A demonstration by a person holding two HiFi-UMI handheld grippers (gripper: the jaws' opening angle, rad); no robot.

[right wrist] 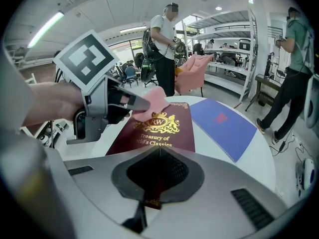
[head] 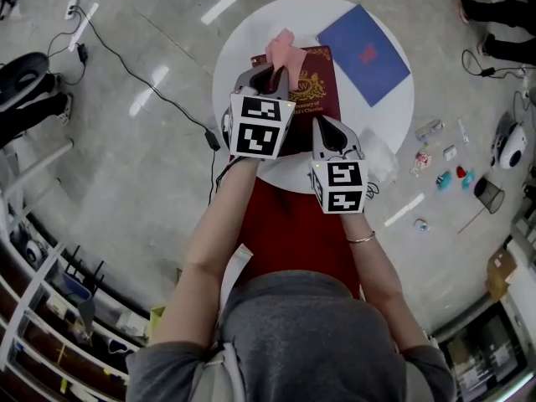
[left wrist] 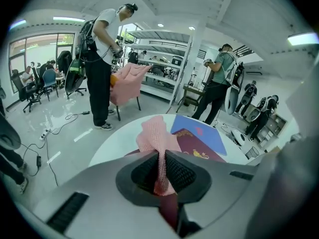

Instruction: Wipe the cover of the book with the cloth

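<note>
A maroon book (head: pixel 314 90) with a gold crest lies on the round white table (head: pixel 234 57). My left gripper (head: pixel 272 72) is shut on a pink cloth (head: pixel 283 50), which hangs over the book's far left corner. In the left gripper view the cloth (left wrist: pixel 158 146) is pinched between the jaws of the left gripper (left wrist: pixel 162 166), with the book (left wrist: pixel 202 152) just beyond. My right gripper (head: pixel 332 128) is at the book's near edge. The right gripper view shows the right gripper (right wrist: pixel 155 176) shut on that edge of the book (right wrist: pixel 159 131), and the cloth (right wrist: pixel 153 101) on the cover's far left.
A blue book (head: pixel 364 50) lies flat on the table's right part, also in the right gripper view as the blue book (right wrist: pixel 224 123). Small items (head: pixel 444 174) litter the floor to the right. People (left wrist: pixel 99 63) stand beyond the table, near shelving (left wrist: pixel 164 63).
</note>
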